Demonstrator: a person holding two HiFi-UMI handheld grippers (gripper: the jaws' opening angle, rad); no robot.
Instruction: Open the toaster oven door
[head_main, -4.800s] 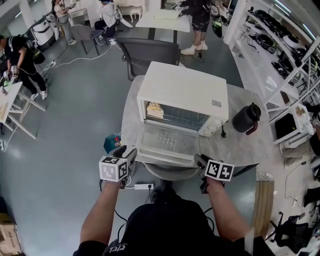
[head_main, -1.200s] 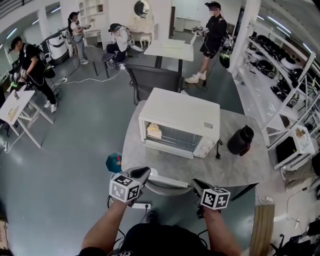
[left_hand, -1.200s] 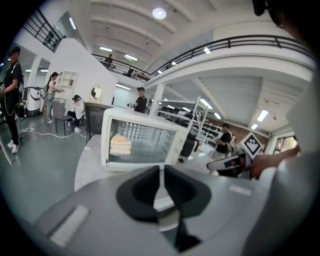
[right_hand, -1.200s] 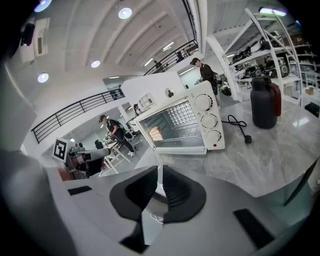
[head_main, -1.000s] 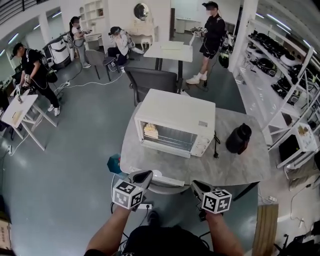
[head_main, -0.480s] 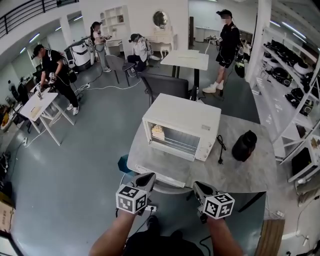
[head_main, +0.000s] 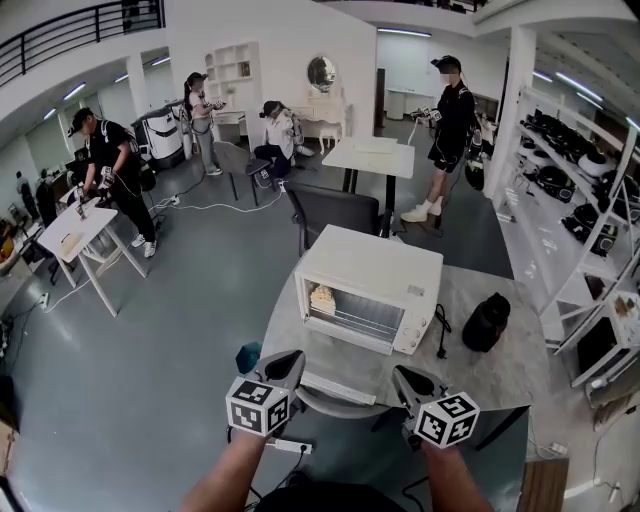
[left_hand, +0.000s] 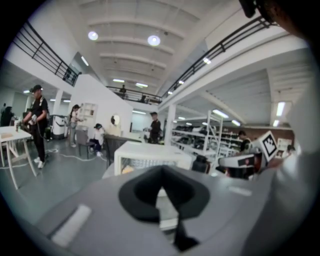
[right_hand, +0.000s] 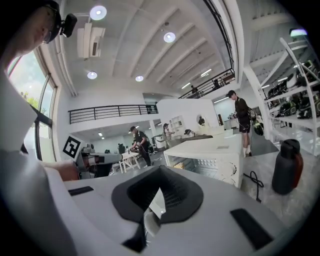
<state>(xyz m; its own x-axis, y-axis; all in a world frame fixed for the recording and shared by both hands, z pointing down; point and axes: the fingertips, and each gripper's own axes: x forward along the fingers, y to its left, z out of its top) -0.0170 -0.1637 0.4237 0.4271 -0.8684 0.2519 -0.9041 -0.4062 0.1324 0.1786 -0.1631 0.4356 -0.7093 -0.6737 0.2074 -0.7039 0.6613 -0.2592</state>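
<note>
Toaster oven (head_main: 372, 280) sits on the grey marbled table (head_main: 500, 372), roughly centre, front turned toward me; its door (head_main: 345, 368) is dropped flat in front of the opening, and the white handle (head_main: 338, 388) lies along the near table edge. Wire rack visible inside; a pale piece of food (head_main: 322, 298) at the cavity's left end.

Left gripper (head_main: 284, 360) — jaws pressed together, nothing between them; in the left gripper view only a thin seam runs down from the notch of the black pads. It hangs just off the handle's left end; I cannot tell contact from the head view.

Right gripper (head_main: 406, 376) — jaws likewise closed on nothing; it hangs off the handle's right end, near the table edge.

From the left gripper view the oven (left_hand: 150, 152) stands straight ahead; from the right gripper view it (right_hand: 210, 155) sits ahead and a little right, control knobs facing the camera.

Black jug (head_main: 486, 322) stands upright on the table right of the oven, apart from it; a black cord (head_main: 440, 332) lies between the two.
</note>
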